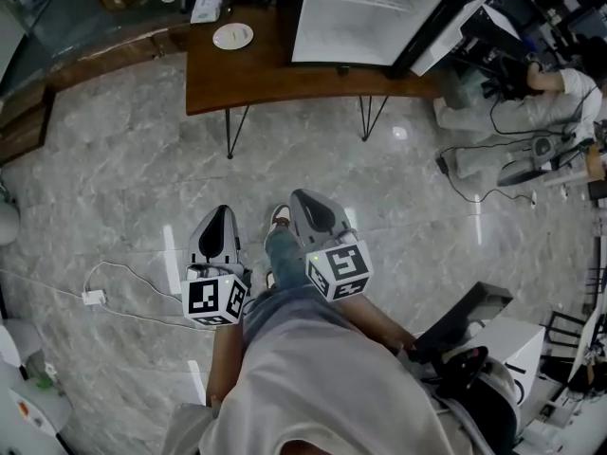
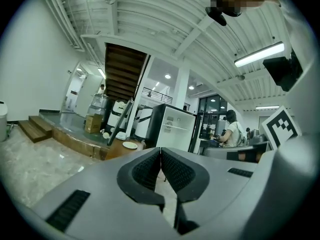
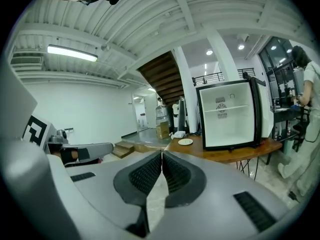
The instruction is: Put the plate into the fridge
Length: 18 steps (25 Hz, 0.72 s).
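The only print was a sticker inside the fridge [image 3: 230,115] and a sheet at the top of the head view, both too small to read. The left gripper [image 2: 160,152] and the right gripper [image 3: 161,155] each had their jaws pressed together, pad against pad. The plate [image 1: 232,35] lay on the wooden table [image 1: 270,79], well ahead of both grippers and just left of the open fridge. From above, the frame cut off the fridge's top. A person at the right edge was only partly visible.
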Tool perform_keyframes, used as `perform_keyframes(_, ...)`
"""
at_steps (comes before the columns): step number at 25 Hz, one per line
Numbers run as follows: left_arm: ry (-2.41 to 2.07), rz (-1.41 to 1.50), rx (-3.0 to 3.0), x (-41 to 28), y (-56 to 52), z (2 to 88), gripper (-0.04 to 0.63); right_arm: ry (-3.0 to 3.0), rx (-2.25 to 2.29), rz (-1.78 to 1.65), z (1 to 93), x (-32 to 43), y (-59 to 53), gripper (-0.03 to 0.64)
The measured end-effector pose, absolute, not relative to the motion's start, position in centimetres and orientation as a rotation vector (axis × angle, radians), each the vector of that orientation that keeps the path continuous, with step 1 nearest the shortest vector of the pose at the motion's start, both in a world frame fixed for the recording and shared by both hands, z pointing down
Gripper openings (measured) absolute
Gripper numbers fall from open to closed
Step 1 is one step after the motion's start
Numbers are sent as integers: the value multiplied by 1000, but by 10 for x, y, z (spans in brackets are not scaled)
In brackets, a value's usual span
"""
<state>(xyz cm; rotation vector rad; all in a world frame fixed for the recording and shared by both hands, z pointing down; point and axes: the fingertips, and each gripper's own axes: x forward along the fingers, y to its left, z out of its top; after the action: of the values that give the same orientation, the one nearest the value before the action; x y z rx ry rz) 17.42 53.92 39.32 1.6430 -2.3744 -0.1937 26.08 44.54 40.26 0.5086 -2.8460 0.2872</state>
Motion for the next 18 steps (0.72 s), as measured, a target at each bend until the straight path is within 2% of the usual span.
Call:
perform_keyframes(11, -2392, -96, 1624, 12, 349, 390, 20, -2857, 484, 368, 413, 100, 255, 17)
perform_keyframes(18, -2399, -58, 1642, -61, 254, 381, 20, -2863, 502, 388, 412, 33, 152, 17)
